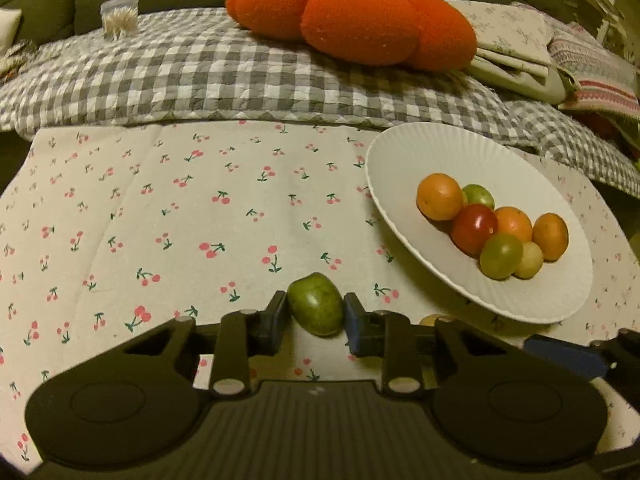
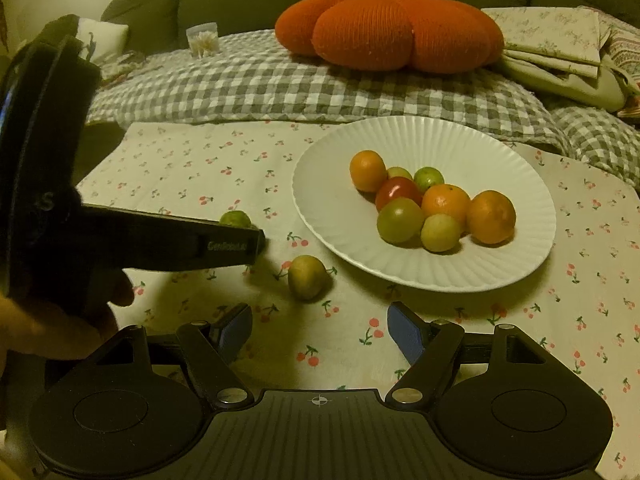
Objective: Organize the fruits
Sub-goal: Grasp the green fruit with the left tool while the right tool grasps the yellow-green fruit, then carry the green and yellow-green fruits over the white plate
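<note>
A white plate point(image 1: 404, 152) point(image 2: 500, 136) holds several small fruits: orange, red and green ones point(image 2: 446, 204). My left gripper point(image 1: 316, 314) is shut on a green fruit point(image 1: 317, 309), low over the cherry-print cloth, left of the plate. In the right wrist view that fruit point(image 2: 236, 219) peeks from behind the left gripper's finger. My right gripper point(image 2: 320, 330) is open and empty above the cloth. A yellow-green fruit point(image 2: 308, 283) lies on the cloth just ahead of it, near the plate's front-left rim.
The cherry-print cloth point(image 1: 168, 208) covers the table. Behind it lie a grey checked blanket point(image 1: 208, 68), a big orange plush pumpkin point(image 1: 352, 20), folded fabrics point(image 1: 516, 44) and a small clear container point(image 1: 119, 16).
</note>
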Demonstrator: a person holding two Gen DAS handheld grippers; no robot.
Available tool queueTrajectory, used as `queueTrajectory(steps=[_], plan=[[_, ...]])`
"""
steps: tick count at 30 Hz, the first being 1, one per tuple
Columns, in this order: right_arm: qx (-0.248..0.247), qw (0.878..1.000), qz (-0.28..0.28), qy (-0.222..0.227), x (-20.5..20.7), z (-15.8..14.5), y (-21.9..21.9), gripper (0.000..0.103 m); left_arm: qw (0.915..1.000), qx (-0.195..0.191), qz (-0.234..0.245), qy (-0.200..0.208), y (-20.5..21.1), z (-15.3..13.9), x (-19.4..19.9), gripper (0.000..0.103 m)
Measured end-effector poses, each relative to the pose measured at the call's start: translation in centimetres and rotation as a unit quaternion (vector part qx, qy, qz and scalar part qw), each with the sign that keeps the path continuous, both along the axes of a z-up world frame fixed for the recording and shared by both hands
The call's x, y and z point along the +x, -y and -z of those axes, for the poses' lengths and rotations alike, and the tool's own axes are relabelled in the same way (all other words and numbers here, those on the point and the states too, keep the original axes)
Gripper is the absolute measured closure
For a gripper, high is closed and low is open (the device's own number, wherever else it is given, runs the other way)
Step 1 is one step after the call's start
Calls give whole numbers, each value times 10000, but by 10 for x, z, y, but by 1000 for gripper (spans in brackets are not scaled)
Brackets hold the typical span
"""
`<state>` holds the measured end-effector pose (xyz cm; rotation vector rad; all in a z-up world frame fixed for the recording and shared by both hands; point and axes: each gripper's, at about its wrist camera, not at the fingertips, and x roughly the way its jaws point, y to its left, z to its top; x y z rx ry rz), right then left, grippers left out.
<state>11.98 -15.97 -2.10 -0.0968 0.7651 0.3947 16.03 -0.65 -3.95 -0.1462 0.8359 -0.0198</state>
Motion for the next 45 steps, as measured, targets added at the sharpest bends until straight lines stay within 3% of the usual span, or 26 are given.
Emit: queueTrajectory(steps=[7, 18, 24, 26, 39, 45], plan=[[108, 9999, 49, 89, 8, 6, -2, 30, 9995, -16, -218, -236, -9, -4, -5, 75], [158, 9996, 32, 210, 17, 17, -10, 46, 9976, -181, -459, -482, -21, -7, -12, 75], [137, 9996, 48, 234, 21, 19, -12, 67, 9978, -193, -421, -474, -18, -9, -13, 75], [178, 9996, 60, 196, 22, 19, -11, 80, 9978, -190, -418, -468, -18, -9, -12, 75], [422, 9990, -2, -164, 16, 5, -9, 80, 9987, -202, -304, -360, -16, -19, -17, 75], [775, 9948, 152, -641, 13, -2, 5, 80, 9997, -131, -163, -152, -9, -30, -22, 75]])
